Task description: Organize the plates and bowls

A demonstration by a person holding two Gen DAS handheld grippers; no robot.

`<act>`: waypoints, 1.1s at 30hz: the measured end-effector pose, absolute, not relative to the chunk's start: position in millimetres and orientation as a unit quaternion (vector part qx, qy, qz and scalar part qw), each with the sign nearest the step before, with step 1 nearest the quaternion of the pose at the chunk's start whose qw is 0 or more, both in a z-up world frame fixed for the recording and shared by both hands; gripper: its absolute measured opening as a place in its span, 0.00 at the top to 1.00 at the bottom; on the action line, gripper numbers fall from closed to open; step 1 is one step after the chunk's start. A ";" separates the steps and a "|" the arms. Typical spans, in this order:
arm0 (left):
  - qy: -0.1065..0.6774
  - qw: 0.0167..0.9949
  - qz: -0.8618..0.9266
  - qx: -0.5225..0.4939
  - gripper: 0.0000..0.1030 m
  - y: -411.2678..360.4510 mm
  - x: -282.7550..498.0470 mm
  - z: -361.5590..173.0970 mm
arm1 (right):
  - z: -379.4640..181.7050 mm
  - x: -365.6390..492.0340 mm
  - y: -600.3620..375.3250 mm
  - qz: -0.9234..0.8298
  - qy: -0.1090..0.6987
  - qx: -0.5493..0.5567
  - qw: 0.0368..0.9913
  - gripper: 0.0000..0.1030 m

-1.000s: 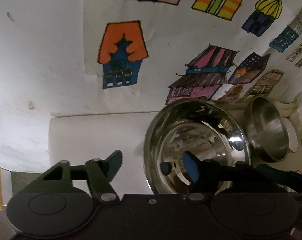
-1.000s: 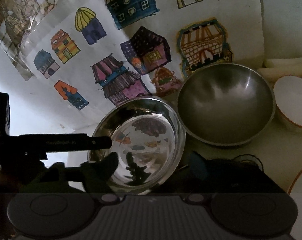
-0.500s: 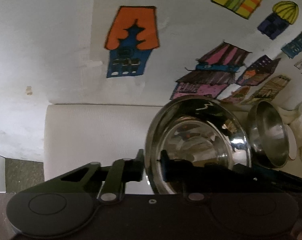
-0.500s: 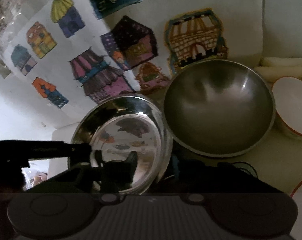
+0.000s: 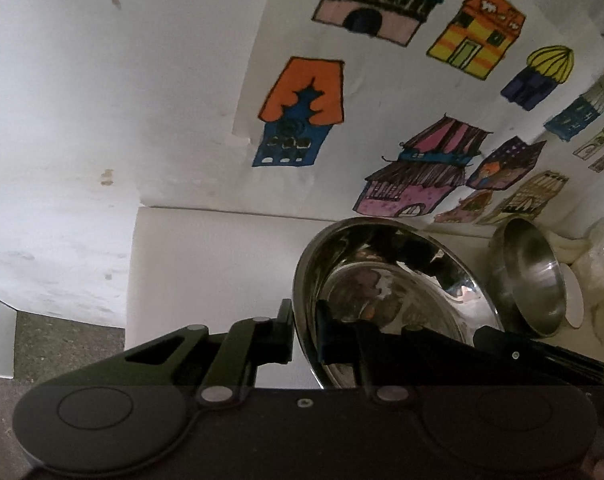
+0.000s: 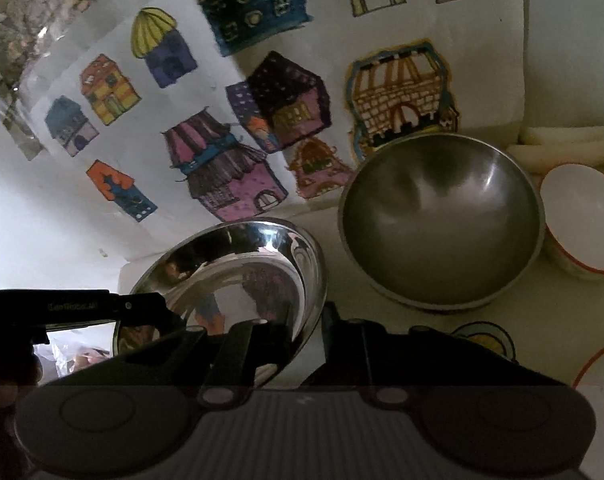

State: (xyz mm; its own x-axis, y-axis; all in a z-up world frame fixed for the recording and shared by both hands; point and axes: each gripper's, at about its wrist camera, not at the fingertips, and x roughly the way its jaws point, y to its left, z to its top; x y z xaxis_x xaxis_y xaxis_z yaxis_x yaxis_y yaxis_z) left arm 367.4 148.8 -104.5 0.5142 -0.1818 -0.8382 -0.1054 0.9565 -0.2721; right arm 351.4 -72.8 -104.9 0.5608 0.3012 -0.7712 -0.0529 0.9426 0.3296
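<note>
White sheet (image 6: 310, 40) with hand-drawn coloured houses fills the upper half of both frames. Orange-roofed blue house (image 5: 300, 114) sits centre in the left view; pink-purple striped house (image 6: 226, 172) centre-left in the right view, brick castle (image 6: 400, 96) upper right.

Bare counter (image 5: 206, 264) left; dull steel bowl (image 6: 442, 220) (white bowl (image 6: 582, 220) touching) crowds right.

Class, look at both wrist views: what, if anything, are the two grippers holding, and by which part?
Both hold the shiny steel bowl by its rim: the left gripper on one side, the right gripper on the opposite side.
</note>
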 end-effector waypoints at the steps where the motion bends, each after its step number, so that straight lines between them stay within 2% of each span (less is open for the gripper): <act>1: 0.491 0.859 -0.022 -0.146 0.90 148.9 365.5 -103.1 | -103.7 350.2 -72.4 0.103 0.456 0.135 0.873 0.84; 16: 0.458 0.876 -0.017 -0.149 0.90 149.7 303.1 -70.9 | -73.1 297.7 -69.7 0.146 0.439 0.120 0.878 0.83; 33: 0.492 0.866 0.002 -0.095 0.87 137.2 212.8 -88.1 | -74.3 226.0 -54.8 0.192 0.473 0.080 0.856 0.83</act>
